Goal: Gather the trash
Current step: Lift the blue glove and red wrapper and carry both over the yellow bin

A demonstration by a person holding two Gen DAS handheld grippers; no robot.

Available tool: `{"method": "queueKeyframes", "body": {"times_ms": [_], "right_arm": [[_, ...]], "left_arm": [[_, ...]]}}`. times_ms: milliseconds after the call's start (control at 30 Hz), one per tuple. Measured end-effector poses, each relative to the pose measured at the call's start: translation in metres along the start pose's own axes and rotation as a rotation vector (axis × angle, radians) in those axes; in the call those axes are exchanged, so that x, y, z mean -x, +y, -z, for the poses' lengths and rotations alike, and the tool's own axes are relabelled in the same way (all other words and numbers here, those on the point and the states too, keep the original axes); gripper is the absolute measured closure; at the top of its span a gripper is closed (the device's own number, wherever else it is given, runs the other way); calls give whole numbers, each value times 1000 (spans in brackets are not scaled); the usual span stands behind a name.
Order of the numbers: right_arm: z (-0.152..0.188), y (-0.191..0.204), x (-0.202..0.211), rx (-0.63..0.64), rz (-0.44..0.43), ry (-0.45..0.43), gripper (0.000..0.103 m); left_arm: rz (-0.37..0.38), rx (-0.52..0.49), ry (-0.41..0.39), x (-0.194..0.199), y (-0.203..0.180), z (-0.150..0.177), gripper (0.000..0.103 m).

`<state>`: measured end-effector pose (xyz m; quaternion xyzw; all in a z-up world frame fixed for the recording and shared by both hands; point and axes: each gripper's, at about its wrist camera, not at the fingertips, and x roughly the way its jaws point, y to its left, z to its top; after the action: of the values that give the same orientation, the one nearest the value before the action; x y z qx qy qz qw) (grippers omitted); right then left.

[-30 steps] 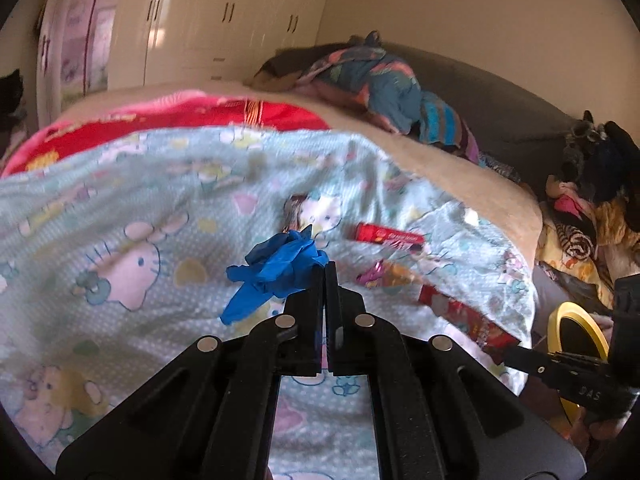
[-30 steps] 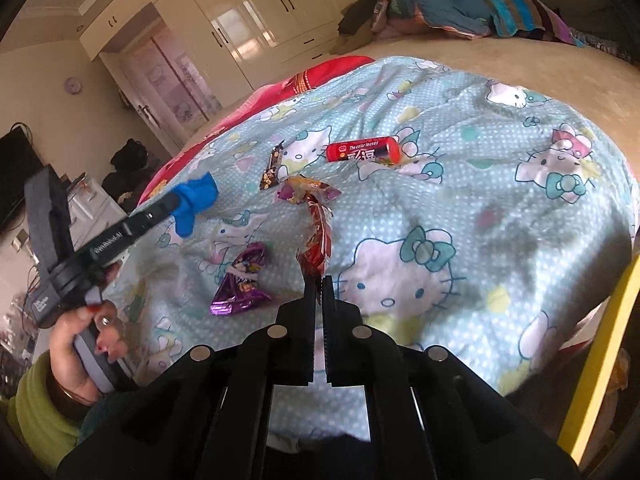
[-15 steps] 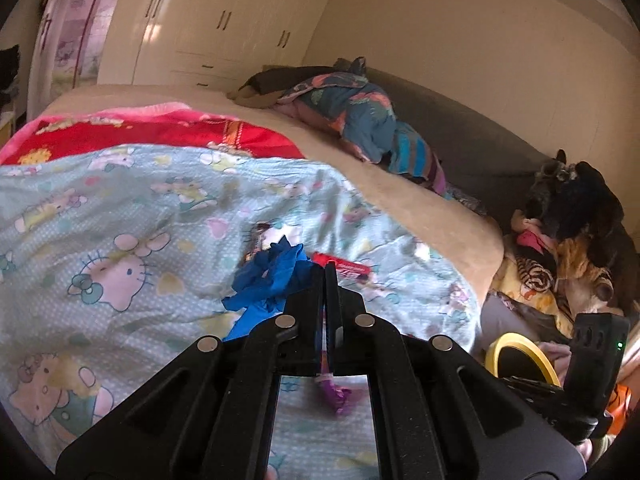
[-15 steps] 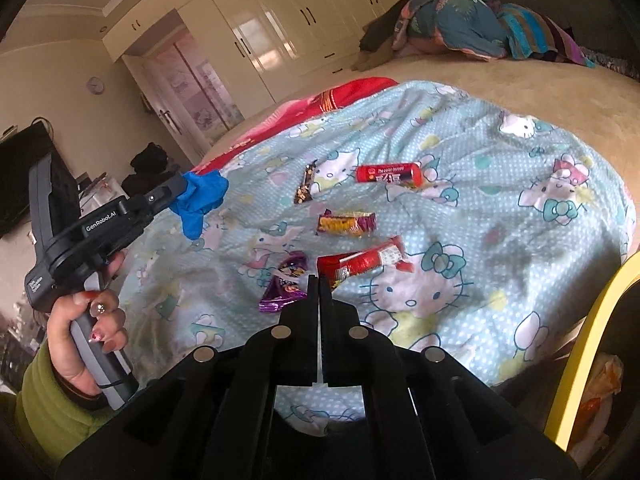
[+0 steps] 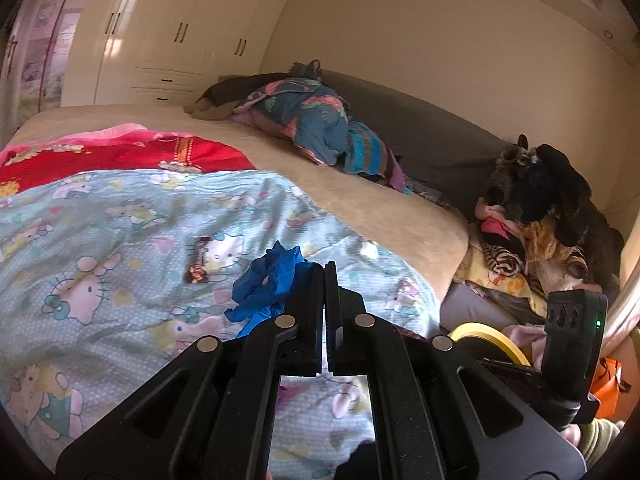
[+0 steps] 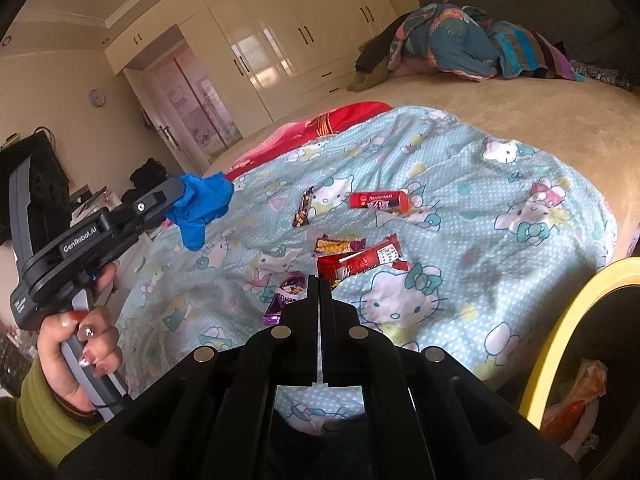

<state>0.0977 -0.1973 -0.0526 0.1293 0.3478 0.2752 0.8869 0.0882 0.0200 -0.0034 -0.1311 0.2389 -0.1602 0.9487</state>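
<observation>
My left gripper (image 5: 324, 270) is shut on a crumpled blue glove (image 5: 268, 288) and holds it up above the bed; it also shows in the right wrist view (image 6: 178, 192) with the blue glove (image 6: 202, 206) at its tip. My right gripper (image 6: 319, 280) is shut and empty, raised over the bed's near edge. Wrappers lie on the Hello Kitty blanket (image 6: 480, 240): a long red wrapper (image 6: 360, 262), a purple wrapper (image 6: 286, 298), a yellow-red wrapper (image 6: 338, 245), a red tube (image 6: 378, 200) and a dark wrapper (image 6: 304, 208), which also shows in the left wrist view (image 5: 200, 260).
A yellow-rimmed bin (image 6: 560, 328) with orange trash inside stands at the right by the bed; its rim also shows in the left wrist view (image 5: 488, 338). A pile of clothes (image 5: 536, 216) lies right of the bed. Bedding (image 6: 460, 40) is heaped at the far end.
Both grippers have lifted and pulled back from the bed. My left gripper has swung right toward the bin with the glove. The long red wrapper has dropped back onto the blanket from my right gripper.
</observation>
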Motion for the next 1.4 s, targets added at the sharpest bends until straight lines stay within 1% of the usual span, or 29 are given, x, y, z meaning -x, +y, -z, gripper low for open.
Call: {"method": "queueKeyframes", "body": {"times_ms": [200, 300, 567, 800, 1133, 1400], "right_arm": [[-6, 3, 14, 19, 4, -24, 102], [-8, 3, 20, 20, -1, -18, 102], [-12, -8, 42, 38, 43, -24, 102], [-8, -28, 68, 51, 98, -20, 102], [6, -60, 100, 20, 181, -28, 102], [18, -87, 122, -21, 237, -31, 102]], "left_arm": [[41, -26, 7, 5, -18, 1, 103], [55, -47, 13, 4, -28, 3, 103], [105, -71, 33, 3, -49, 7, 103], [149, -102, 48, 2, -70, 13, 103], [214, -134, 76, -2, -100, 23, 103], [267, -179, 105, -6, -127, 36, 103]]}}
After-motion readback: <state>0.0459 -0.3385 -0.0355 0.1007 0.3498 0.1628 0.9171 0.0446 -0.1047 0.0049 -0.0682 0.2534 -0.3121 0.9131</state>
